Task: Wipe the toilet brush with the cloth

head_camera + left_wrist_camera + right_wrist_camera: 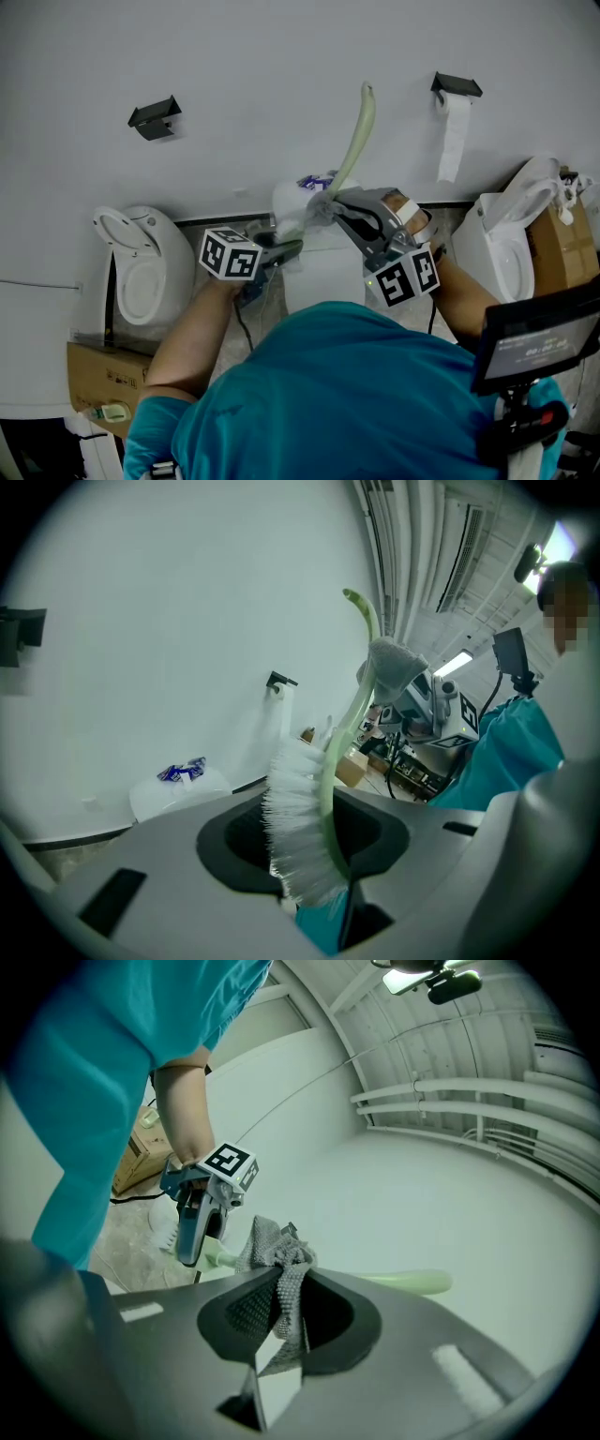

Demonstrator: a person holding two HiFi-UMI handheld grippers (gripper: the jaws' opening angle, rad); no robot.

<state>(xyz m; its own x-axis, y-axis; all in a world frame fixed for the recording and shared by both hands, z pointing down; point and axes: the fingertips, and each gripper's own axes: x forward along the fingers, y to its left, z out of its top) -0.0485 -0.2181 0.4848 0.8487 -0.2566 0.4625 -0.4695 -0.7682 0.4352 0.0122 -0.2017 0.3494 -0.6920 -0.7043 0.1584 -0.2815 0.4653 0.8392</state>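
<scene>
The toilet brush has a pale green curved handle [359,131] and a white bristle head [298,829]. My left gripper [284,247] is shut on the brush at its head end, with the bristles between the jaws [309,855] and the handle rising up and away. A grey knobbly cloth [277,1274] is pinched in my right gripper [281,1321], which is shut on it. The cloth [394,664] is wrapped against the handle [412,1283] partway up. In the head view the right gripper [328,204] meets the handle just above the left one.
A white toilet [323,272] stands right below the grippers, with a blue packet [317,181] on its tank. Other toilets stand at left [141,267] and right [506,234]. On the wall are a paper roll [455,131] and a black holder [155,117]. Cardboard boxes [98,375] sit on the floor.
</scene>
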